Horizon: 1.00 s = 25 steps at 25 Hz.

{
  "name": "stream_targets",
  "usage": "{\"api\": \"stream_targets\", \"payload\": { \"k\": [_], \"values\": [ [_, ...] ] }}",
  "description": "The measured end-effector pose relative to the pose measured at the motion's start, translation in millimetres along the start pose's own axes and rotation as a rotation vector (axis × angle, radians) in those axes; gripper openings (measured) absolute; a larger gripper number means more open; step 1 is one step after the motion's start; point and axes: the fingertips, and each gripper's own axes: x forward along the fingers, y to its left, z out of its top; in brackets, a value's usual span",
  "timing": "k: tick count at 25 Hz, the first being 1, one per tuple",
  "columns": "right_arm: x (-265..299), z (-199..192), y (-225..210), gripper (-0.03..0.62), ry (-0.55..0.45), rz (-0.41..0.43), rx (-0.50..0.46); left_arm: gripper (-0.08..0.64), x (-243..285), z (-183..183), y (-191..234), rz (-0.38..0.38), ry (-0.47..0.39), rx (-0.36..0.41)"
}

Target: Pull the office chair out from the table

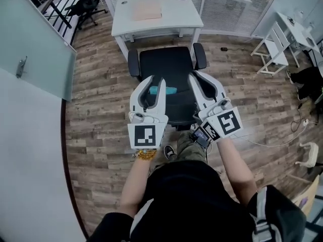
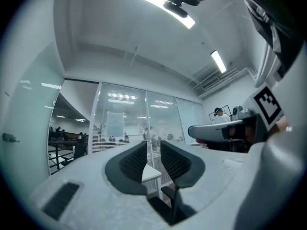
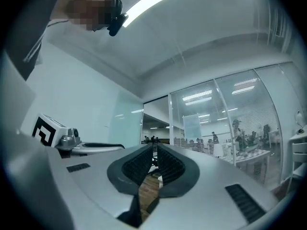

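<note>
A: Fingers?
B: Left gripper point(image 2: 153, 145): fingers narrowly apart, empty. Right gripper point(image 3: 154, 146): fingers together, empty.
A: Black padded office chair point(image 1: 169, 69)?
B: Below both grippers, just before the white bench point(image 1: 156, 24). Likely heavy but free-rolling. Hold a stiff dark armrest point(image 1: 133, 63).

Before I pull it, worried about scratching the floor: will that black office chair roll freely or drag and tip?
Probably rolls: the office chair stands on a smooth plank floor, though its wheels are hidden. Likely heavyish, given its wide padded seat and two armrests.
</note>
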Motion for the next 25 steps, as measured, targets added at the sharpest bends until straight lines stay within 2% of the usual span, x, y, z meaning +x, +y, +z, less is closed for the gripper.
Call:
{"api": "stream_targets", "payload": {
  "k": [4,8,12,19,25],
  "values": [
    [0.5,-14.9,-3.5,0.023,0.058,-0.062,-0.03,0.095,0.7,-8.9,4.6,0.02,0.037,0.018],
    [0.1,-22.6,-9.8,0.017,0.084,-0.109,-0.032,0.092,2.2,-7.3,9.3,0.019,0.028,0.038],
    [-2.9,-24.0,-15.7,0.005,0.079,-0.137,0.034,0.071,0.3,-9.0,11.1,0.019,0.037,0.027],
    [-8.7,-25.1,-14.4,0.003,0.097,-0.137,0.0,0.06,-7.4,-6.0,13.6,0.034,0.018,0.019],
    [-16.7,-30.8,-27.4,0.003,0.112,-0.182,0.006,0.054,-7.8,-8.2,12.9,0.027,0.028,0.039]
  ]
}}
